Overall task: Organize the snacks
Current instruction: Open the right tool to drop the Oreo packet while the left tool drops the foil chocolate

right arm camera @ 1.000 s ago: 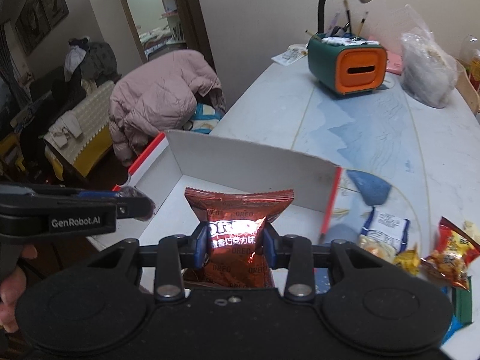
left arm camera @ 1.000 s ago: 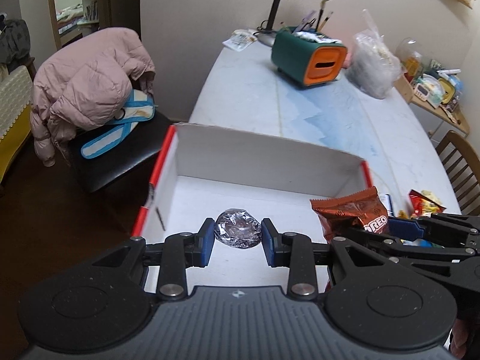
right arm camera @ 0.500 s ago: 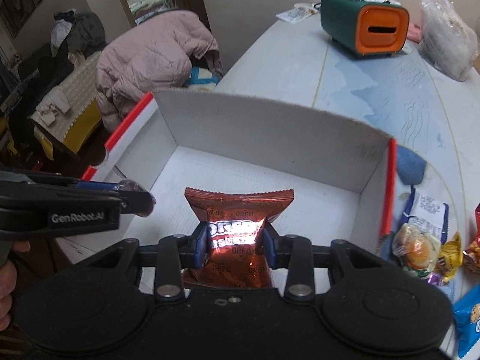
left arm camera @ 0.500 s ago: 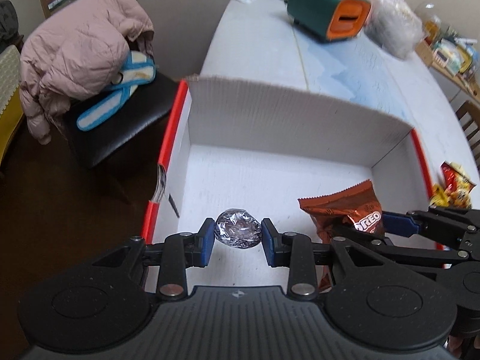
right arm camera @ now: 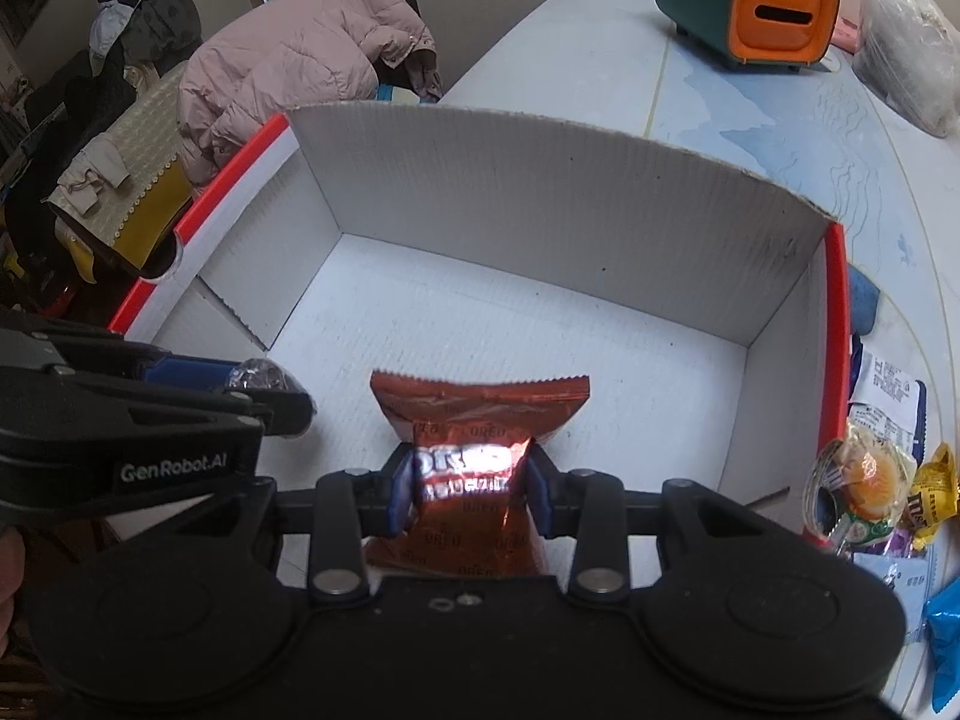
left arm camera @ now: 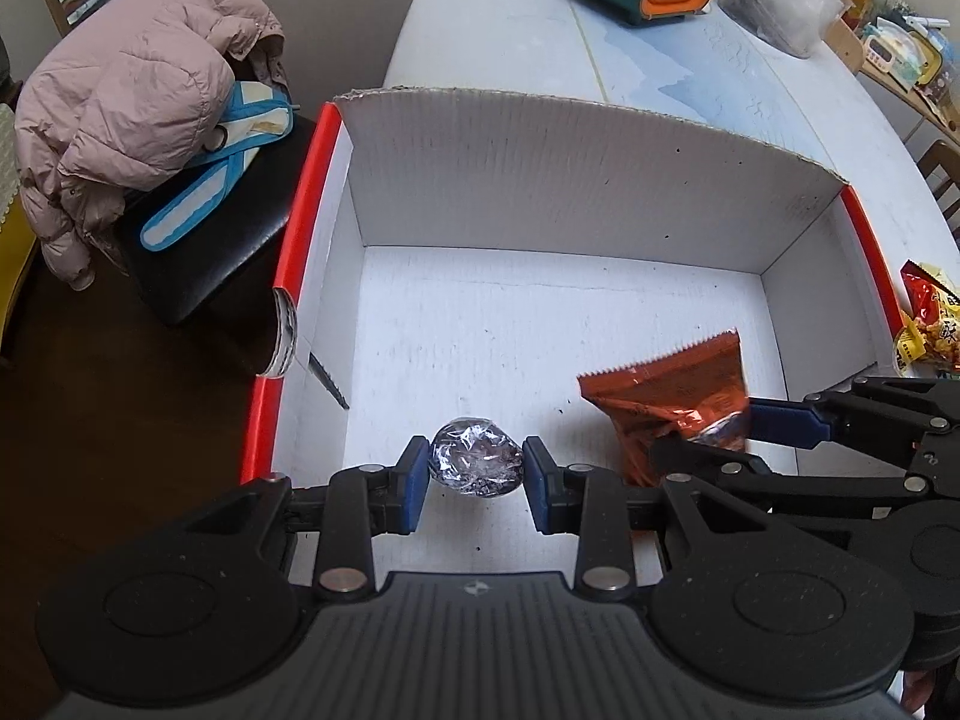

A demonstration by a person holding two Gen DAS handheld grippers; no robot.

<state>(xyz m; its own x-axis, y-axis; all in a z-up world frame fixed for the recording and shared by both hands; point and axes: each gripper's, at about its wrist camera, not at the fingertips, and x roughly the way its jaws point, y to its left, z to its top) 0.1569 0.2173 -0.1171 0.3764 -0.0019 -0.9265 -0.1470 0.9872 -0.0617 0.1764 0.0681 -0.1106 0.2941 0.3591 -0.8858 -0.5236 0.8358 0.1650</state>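
Note:
My left gripper (left arm camera: 476,477) is shut on a round foil-wrapped snack (left arm camera: 476,457) and holds it over the near part of the white cardboard box (left arm camera: 540,180). My right gripper (right arm camera: 469,486) is shut on a red Oreo packet (right arm camera: 477,414) over the same box (right arm camera: 540,180). The right gripper with the packet (left arm camera: 666,384) shows at the right of the left wrist view. The left gripper with the foil snack (right arm camera: 255,375) shows at the left of the right wrist view.
Loose snacks lie on the table right of the box: a jelly cup (right arm camera: 864,480), a yellow packet (right arm camera: 930,498), a blue packet (right arm camera: 945,624), a red-yellow packet (left arm camera: 933,318). A green-orange container (right arm camera: 750,0) and plastic bag (right arm camera: 906,42) stand far back. A chair with a pink jacket (left arm camera: 126,102) is left.
Both grippers have moved forward and down over the box with their snacks still held; the box interior now fills both views.

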